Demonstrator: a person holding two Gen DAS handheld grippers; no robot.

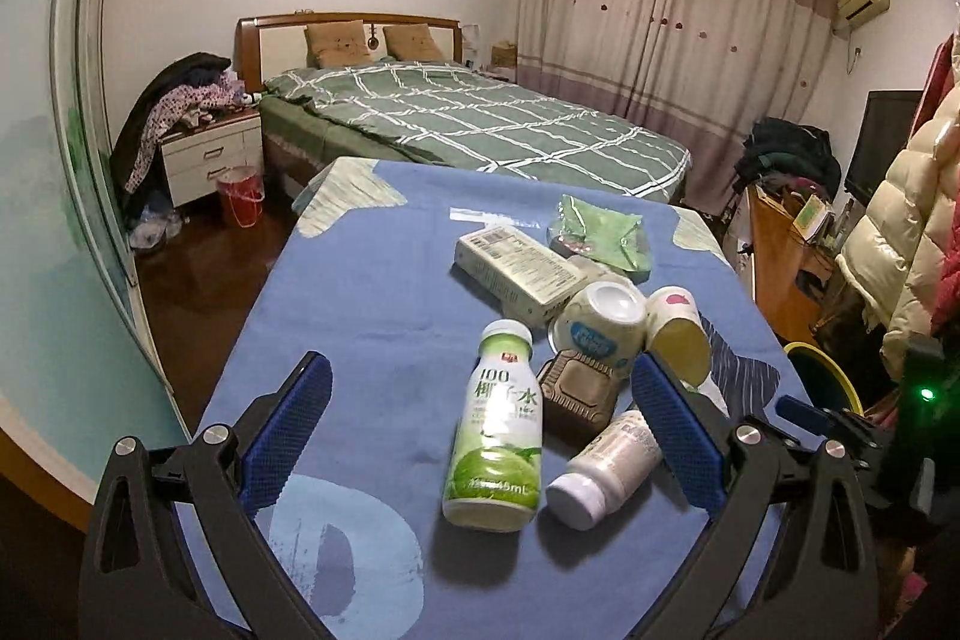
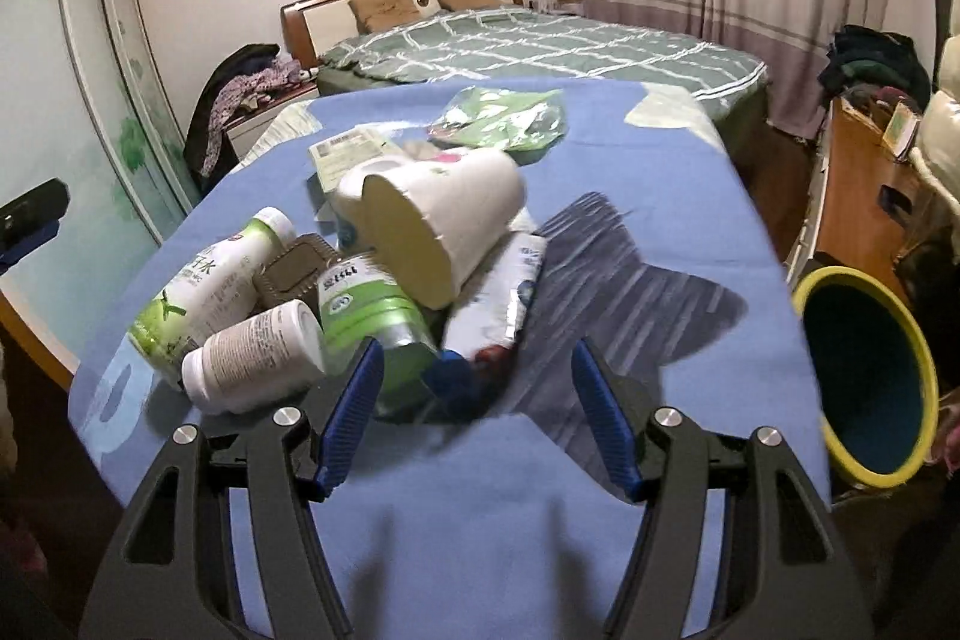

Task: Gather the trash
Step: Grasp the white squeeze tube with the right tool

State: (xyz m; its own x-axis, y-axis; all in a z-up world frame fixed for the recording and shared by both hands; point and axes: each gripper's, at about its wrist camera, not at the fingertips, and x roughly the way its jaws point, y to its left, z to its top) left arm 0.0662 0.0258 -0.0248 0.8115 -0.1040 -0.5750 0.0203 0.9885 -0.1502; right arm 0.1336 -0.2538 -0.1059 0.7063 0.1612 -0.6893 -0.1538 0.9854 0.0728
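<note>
A heap of trash lies on the blue tablecloth (image 1: 360,310): a green-and-white drink bottle (image 1: 495,430), a white pill bottle (image 1: 600,472), a brown square lid (image 1: 579,391), an upturned white tub (image 1: 600,322), a paper cup (image 1: 678,334), a carton (image 1: 516,268) and a green wrapper (image 1: 600,226). My left gripper (image 1: 480,370) hovers open over the near end, its fingers wide on either side of the drink bottle and touching nothing. My right gripper (image 2: 478,358) is open just in front of a green-labelled jar (image 2: 372,316) and a crumpled pouch (image 2: 504,292), below the tipped paper cup (image 2: 444,214).
A yellow-rimmed bin (image 2: 870,370) with a dark inside tilts towards the table at its right edge. A bed (image 1: 480,124) stands beyond the table. There is a nightstand with clothes (image 1: 204,148) at left and a wooden desk (image 1: 780,256) and coats at right.
</note>
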